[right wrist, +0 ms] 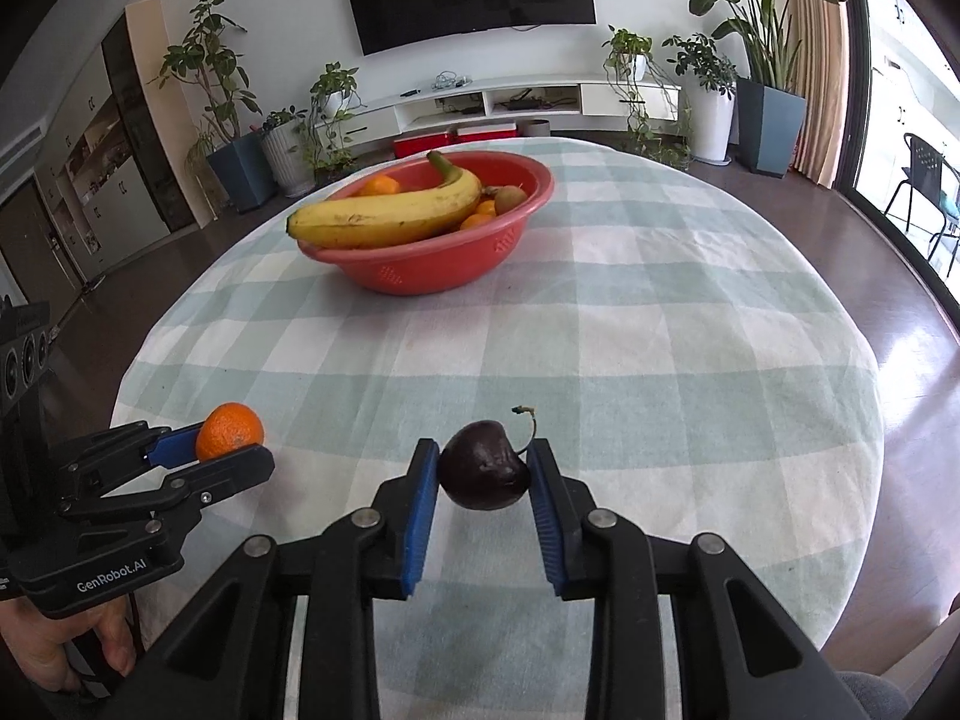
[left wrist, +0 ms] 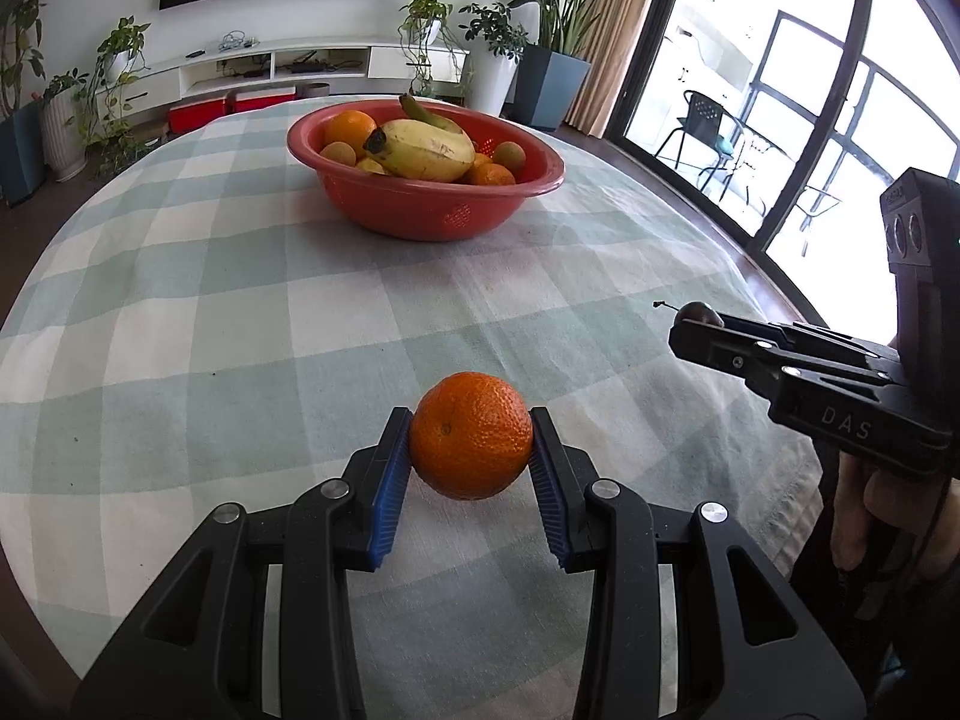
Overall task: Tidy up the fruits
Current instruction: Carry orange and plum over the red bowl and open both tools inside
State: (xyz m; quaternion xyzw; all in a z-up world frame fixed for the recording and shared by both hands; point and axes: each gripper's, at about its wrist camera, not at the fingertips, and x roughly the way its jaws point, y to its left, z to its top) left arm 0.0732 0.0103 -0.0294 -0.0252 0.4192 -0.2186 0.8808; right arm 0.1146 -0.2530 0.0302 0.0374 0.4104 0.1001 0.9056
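The left gripper [left wrist: 471, 450] clamps a mandarin orange [left wrist: 471, 443] and the right gripper [right wrist: 483, 474] clamps a dark cherry [right wrist: 485, 474], both above the checked tablecloth's [right wrist: 660, 360] near edge. Bare cloth separates them from the red fruit bowl [left wrist: 420, 210] at the far side.

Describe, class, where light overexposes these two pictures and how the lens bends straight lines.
Left wrist view: the balcony windows blow out white and the door frames bow; the orange in the left hand-held gripper stays sharp. Right wrist view: glare on the floor, and the tablecloth checks curve outward.
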